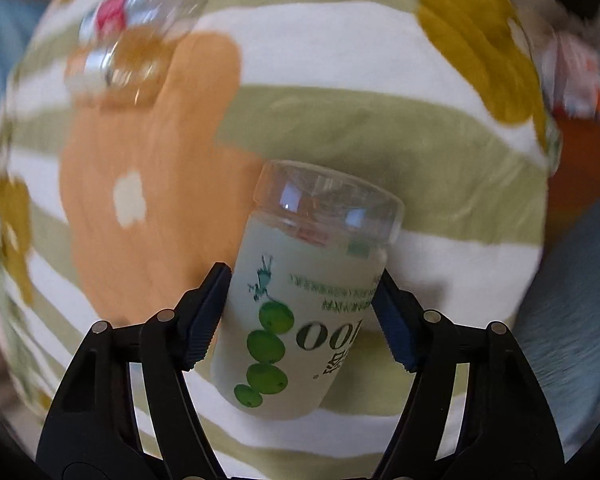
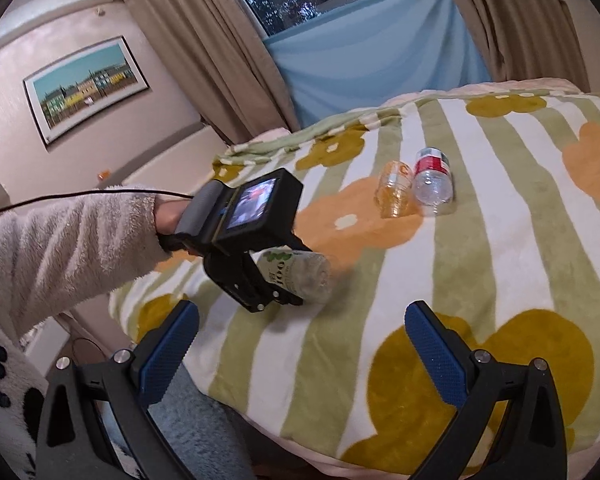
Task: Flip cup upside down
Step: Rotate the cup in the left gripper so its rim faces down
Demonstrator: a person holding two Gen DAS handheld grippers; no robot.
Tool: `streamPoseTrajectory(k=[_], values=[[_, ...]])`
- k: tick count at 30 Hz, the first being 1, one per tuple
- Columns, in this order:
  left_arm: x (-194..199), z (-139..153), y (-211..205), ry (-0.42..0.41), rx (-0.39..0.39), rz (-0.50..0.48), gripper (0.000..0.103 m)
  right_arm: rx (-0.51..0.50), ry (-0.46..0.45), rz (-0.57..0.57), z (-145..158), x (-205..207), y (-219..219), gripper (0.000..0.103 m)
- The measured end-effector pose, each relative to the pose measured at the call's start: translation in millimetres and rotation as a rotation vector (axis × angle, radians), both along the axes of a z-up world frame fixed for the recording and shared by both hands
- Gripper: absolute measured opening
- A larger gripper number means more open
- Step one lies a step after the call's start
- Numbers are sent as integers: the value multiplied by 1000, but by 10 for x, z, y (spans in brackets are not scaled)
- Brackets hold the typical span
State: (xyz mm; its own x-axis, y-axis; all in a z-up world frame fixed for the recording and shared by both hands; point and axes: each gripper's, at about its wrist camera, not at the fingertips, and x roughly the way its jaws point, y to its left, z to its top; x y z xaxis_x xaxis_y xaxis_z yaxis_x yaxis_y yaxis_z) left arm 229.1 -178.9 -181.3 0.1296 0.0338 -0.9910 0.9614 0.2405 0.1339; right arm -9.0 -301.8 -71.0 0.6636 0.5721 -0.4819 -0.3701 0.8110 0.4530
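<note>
Blue-padded fingers [image 1: 204,320] of my left gripper [image 1: 300,316] fill the foreground of the left wrist view, pinching the cup [image 1: 304,304] by its frosted side wall, one pad on each flank. Its print (green dots, a small figure, lettering) reads inverted in this view, and the clear thick end points away from the camera. In the right wrist view the same cup [image 2: 296,276] lies roughly horizontal in the left gripper [image 2: 276,280], above the blanket [image 2: 500,272] near its left edge; I cannot tell whether it touches the fabric. Which end is the mouth I cannot tell either.

My right gripper [image 2: 300,344] appears at the bottom of its own view with its blue pads spread wide and nothing between them, hovering over the near edge of the blanket.

Blanket pattern: green and white stripes with orange and mustard flowers. Toward its far side two other vessels stand just beside each other, apparently touching: an amber-tinted glass [image 2: 396,190] and a clear bottle with a red label [image 2: 432,184]. Both recur, blurred, at the upper left of the left wrist view, the glass [image 1: 116,68] below the bottle [image 1: 140,4].

Background: beige curtains [image 2: 204,52], a blue cloth [image 2: 372,64] under the window, and a framed picture [image 2: 86,88] on the wall at left.
</note>
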Motion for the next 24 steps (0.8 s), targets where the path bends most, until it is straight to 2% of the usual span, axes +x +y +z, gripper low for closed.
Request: streamPoseTrajectory(k=[6, 8, 11, 14, 18, 21, 24], values=[[345, 84, 211, 190, -147, 388, 66, 63, 13, 3, -47, -11, -34, 103], [382, 42, 297, 233, -187, 475, 66, 75, 20, 5, -72, -19, -34, 103], [364, -63, 391, 281, -197, 553, 66, 84, 32, 7, -107, -17, -41, 103], [354, -86, 372, 270, -144, 563, 68, 90, 34, 8, -110, -18, -57, 103], [363, 39, 226, 187, -59, 504, 85, 89, 25, 4, -103, -23, -75, 103], [385, 111, 66, 151, 10, 465, 86, 94, 25, 7, -127, -21, -77, 103], [390, 119, -64, 162, 40, 439, 86, 99, 27, 13, -152, -27, -63, 103]])
